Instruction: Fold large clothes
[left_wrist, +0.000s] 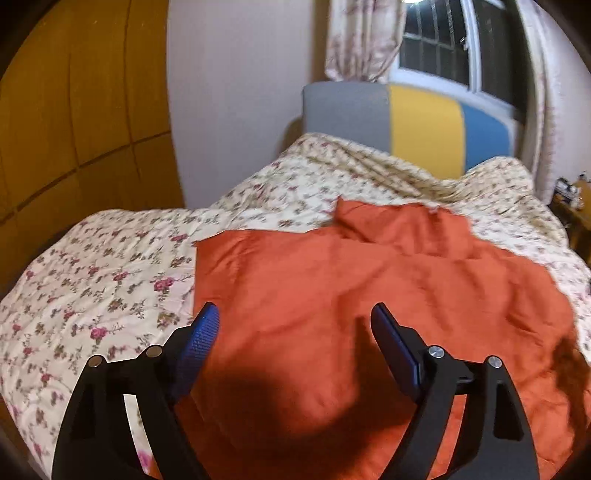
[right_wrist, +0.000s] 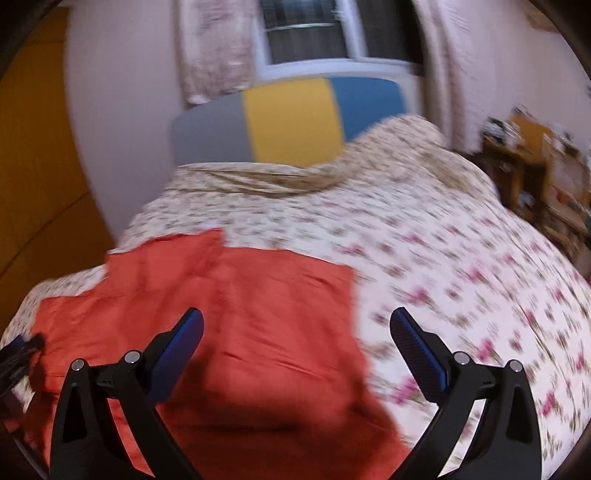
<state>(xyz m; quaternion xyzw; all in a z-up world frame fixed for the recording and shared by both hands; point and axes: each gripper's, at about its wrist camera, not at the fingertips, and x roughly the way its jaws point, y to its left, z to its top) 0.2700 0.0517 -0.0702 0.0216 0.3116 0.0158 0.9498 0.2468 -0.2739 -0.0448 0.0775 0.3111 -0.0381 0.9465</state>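
Left claw: the left gripper (left_wrist: 291, 314) hung released, jaws wide, above the garment.
Garment: the orange garment (left_wrist: 369, 295) lay flat on the floral quilt (left_wrist: 92, 295), its far end rumpled.
Around: headboard (left_wrist: 424, 125), window (left_wrist: 436, 48).
Right claw: the right gripper (right_wrist: 295, 321) was released over the garment's (right_wrist: 240, 314) right edge.
Hard to see: picture motion-blurred; cluttered desk (right_wrist: 524, 158) indistinct.

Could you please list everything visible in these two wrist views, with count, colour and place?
garment: one, orange-red, spread on the bed, partly folded.
quilt: one, cream with pink flowers, covering the bed.
headboard: one, grey, yellow and blue panels, at the bed's far end.
window: one, white frame, dark outside, above the headboard.
curtains: pale floral, beside the window.
wardrobe: wooden, left of the bed.
desk: wooden, cluttered, right of the bed.
left gripper: open, over the garment.
right gripper: open, over the garment's right edge.
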